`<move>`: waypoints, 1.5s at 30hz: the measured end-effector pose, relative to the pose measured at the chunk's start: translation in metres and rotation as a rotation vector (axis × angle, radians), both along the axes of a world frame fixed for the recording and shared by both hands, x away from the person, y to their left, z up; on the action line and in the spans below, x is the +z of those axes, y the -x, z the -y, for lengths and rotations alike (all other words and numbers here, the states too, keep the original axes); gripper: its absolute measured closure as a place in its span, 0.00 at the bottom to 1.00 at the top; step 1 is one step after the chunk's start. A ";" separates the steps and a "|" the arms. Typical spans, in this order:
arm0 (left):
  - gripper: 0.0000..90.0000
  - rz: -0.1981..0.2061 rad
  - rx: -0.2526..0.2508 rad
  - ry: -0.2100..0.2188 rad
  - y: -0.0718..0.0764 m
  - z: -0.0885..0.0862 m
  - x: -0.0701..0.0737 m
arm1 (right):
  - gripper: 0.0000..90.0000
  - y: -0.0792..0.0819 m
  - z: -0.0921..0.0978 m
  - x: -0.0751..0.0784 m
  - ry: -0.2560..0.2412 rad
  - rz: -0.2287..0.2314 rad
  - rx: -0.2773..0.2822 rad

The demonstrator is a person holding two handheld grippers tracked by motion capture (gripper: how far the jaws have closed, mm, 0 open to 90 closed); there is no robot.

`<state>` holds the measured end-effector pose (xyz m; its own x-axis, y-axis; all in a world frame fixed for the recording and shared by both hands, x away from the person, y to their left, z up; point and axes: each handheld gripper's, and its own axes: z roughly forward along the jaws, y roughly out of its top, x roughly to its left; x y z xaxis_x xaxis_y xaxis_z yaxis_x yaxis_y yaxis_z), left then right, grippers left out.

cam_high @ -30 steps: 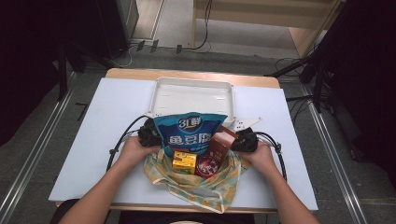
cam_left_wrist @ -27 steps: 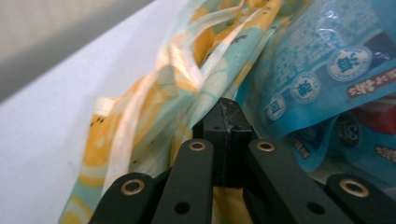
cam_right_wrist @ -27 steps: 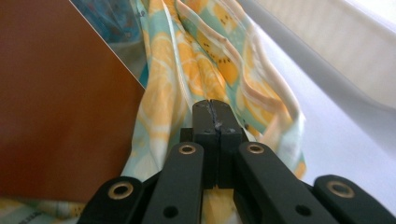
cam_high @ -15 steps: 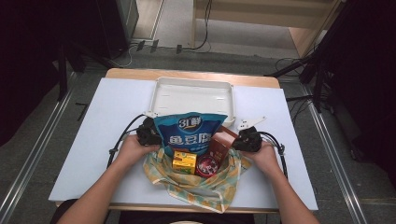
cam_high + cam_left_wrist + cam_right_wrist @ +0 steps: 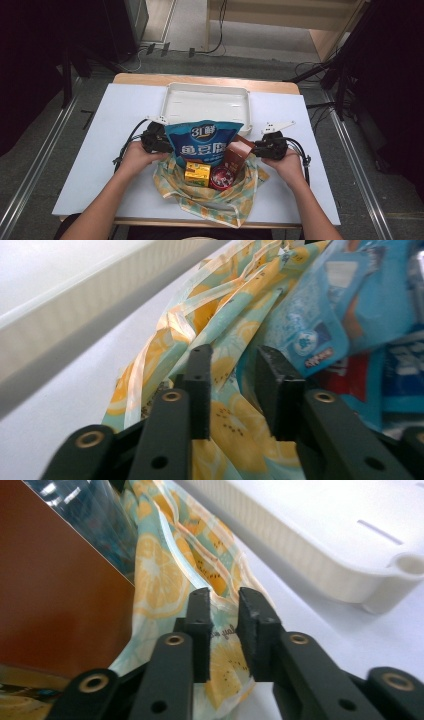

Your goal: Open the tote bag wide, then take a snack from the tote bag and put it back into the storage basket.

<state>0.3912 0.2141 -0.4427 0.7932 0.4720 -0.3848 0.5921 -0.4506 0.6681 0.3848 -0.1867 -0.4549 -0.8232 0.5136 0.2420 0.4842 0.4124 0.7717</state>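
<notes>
Black tongs (image 5: 167, 145) at 9 o'clock and black tongs (image 5: 250, 148) at 3 o'clock, each with square matte jaws, brass-ringed screw holes (seen close in both gripper views), grey three-cornered top plate, looping black cable. Bare forearms, no sleeves.

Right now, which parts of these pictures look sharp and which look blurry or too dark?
High view: the table is evenly lit, the room around it nearly black. Left gripper view: the lemon-print bag is fairly sharp, the blue packet soft. Right gripper view: the white tray is bright and blurred, the brown box out of focus.
</notes>
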 end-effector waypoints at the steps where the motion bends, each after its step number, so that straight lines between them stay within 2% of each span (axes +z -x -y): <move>1: 0.73 0.000 0.004 0.003 0.001 -0.001 0.002 | 0.82 0.001 0.001 0.002 -0.008 -0.004 -0.004; 7: 0.71 0.020 -0.002 0.010 0.006 -0.006 0.011 | 0.66 0.003 0.006 0.005 -0.013 -0.005 -0.030; 12: 0.67 0.037 0.000 0.020 0.010 -0.010 0.017 | 0.57 0.000 0.006 0.005 -0.015 -0.010 -0.050; 15: 0.61 0.035 0.000 -0.012 0.010 -0.013 0.021 | 0.56 0.000 0.007 0.005 -0.014 -0.026 -0.065; 18: 0.53 0.019 0.026 0.002 0.009 -0.018 0.024 | 0.55 0.000 0.008 0.005 -0.002 -0.027 -0.067; 21: 0.52 0.036 0.023 -0.020 0.011 -0.020 0.027 | 0.55 0.000 0.010 0.006 0.006 -0.023 -0.069; 30: 0.50 0.067 0.013 -0.032 0.015 -0.025 0.033 | 0.55 0.001 0.013 0.008 0.001 -0.016 -0.085; 35: 0.50 0.071 0.010 -0.030 0.017 -0.028 0.037 | 0.54 0.001 0.010 0.008 0.008 -0.009 -0.073; 45: 0.50 0.081 0.004 -0.033 0.024 -0.034 0.044 | 0.52 -0.001 0.011 0.009 0.016 -0.008 -0.086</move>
<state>0.3672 0.2479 -0.3989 0.8193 0.4865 -0.3035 0.5384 -0.4707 0.6989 0.3860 -0.1973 -0.4457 -0.7739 0.5863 0.2395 0.5243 0.3810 0.7615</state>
